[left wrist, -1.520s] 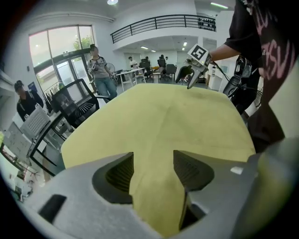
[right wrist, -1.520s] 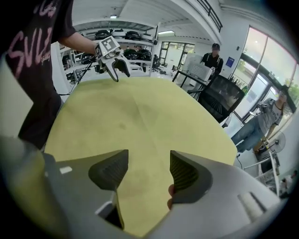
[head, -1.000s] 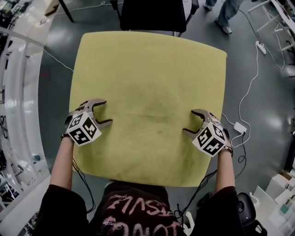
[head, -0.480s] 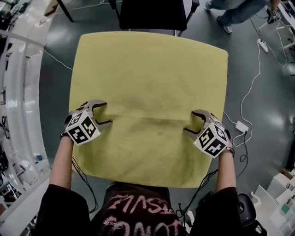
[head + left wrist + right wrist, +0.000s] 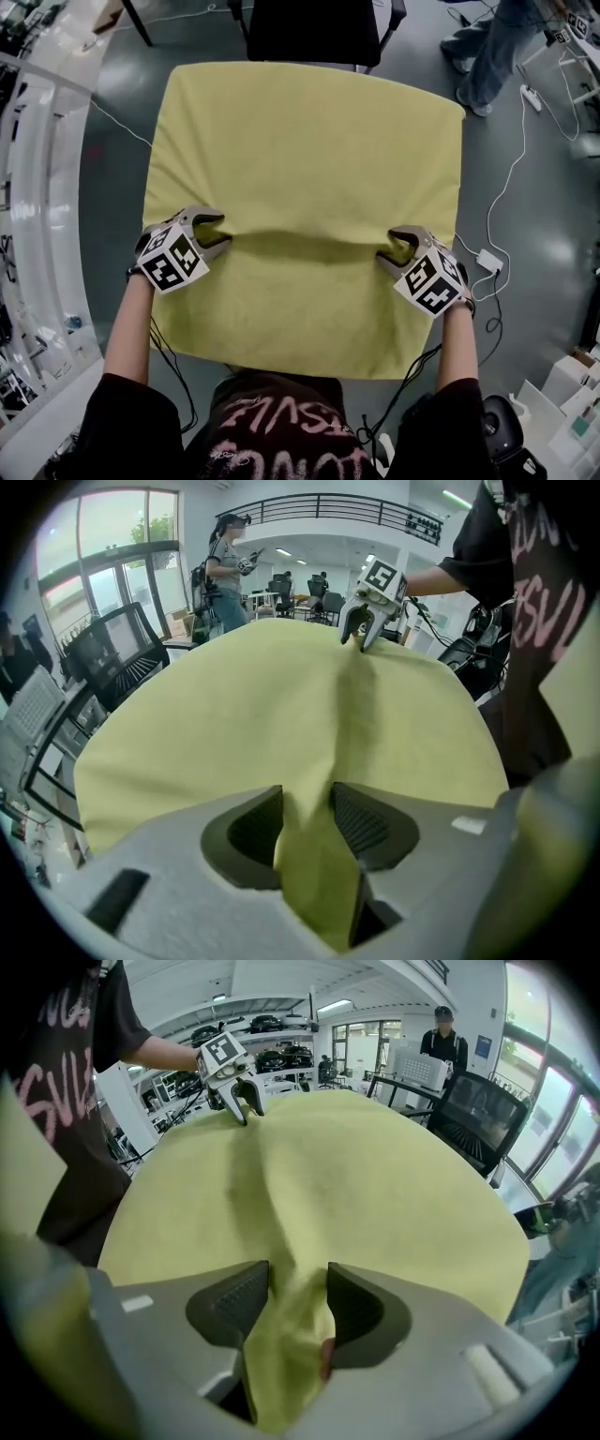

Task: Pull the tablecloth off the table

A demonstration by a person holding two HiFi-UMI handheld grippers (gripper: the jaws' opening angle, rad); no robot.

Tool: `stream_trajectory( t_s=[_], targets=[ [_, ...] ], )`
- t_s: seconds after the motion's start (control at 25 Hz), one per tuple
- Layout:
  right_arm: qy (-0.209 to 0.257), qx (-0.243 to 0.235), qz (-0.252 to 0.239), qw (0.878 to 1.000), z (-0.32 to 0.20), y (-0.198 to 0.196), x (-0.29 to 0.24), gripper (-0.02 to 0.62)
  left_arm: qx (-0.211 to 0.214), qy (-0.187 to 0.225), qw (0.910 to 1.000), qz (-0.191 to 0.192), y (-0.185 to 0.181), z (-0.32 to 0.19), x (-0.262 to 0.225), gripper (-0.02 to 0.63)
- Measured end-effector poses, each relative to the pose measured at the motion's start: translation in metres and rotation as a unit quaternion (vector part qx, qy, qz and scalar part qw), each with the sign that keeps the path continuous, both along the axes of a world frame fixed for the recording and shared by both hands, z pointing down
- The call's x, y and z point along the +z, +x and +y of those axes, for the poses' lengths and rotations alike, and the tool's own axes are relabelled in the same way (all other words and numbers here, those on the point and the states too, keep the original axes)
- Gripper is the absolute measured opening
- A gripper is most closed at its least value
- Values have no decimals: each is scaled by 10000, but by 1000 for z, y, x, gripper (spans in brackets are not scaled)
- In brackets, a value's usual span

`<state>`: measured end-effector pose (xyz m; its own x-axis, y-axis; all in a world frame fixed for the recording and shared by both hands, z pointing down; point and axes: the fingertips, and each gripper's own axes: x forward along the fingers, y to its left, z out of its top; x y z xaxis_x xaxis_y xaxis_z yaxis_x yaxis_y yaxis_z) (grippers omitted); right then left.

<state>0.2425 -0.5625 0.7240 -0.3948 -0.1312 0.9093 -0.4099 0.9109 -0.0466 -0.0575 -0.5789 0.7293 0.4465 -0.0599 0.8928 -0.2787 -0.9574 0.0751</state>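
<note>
A yellow-green tablecloth (image 5: 309,141) covers the whole square table. My left gripper (image 5: 221,232) sits on its near left part, and my right gripper (image 5: 388,246) on its near right part. Both pairs of jaws are closing, each with a pinched-up fold of cloth between its pads. In the left gripper view the fold (image 5: 309,855) fills the gap of the left gripper (image 5: 307,803). The right gripper (image 5: 298,1288) squeezes its fold (image 5: 281,1354) the same way. A raised ridge (image 5: 300,234) of cloth runs between the two grippers.
A black chair (image 5: 314,28) stands at the table's far edge. A person's legs (image 5: 487,47) are at the top right. A white cable and power adapter (image 5: 487,258) lie on the floor at the right. White shelving (image 5: 28,187) lines the left side.
Both grippers' jaws have narrowed onto the cloth, and a ridge has risen between them. The cloth's near part has bunched slightly. The person at the top right has walked on.
</note>
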Motion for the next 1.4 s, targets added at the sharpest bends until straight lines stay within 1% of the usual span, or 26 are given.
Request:
stream_trajectory(
  t_s=[0.08,0.16,0.28,0.36,0.52,0.72,0.88,1.04,1.28,1.4],
  targets=[
    [20,69,-10,10000,3,0,-1,192,4,40,10000,-24,1,3,-1,159],
    [56,123,-43,9999,8,-1,-2,145,-32,60,10000,-21,2,7,-1,113],
    [190,182,-37,9996,15,-3,-2,57,-307,79,9994,156,1,10,-1,44],
    [295,215,20,9993,20,-2,-1,21,-405,179,9988,209,1,14,-1,14],
    [329,232,108,9991,36,-4,-5,18,-352,239,9991,92,0,30,-2,9],
    [480,215,154,9985,60,-1,-18,17,-384,280,9987,189,2,54,-12,9],
    [535,225,233,9980,82,-22,-27,17,-366,250,9987,244,-18,76,-19,9],
    [590,301,269,9974,119,-33,-34,17,-361,283,9984,320,-28,110,-24,9],
    [688,371,242,9966,179,-43,-47,17,-350,440,9977,383,-38,164,-38,9],
    [829,419,289,9953,215,-51,-56,17,-306,503,9975,383,-46,198,-47,9]
  ],
)
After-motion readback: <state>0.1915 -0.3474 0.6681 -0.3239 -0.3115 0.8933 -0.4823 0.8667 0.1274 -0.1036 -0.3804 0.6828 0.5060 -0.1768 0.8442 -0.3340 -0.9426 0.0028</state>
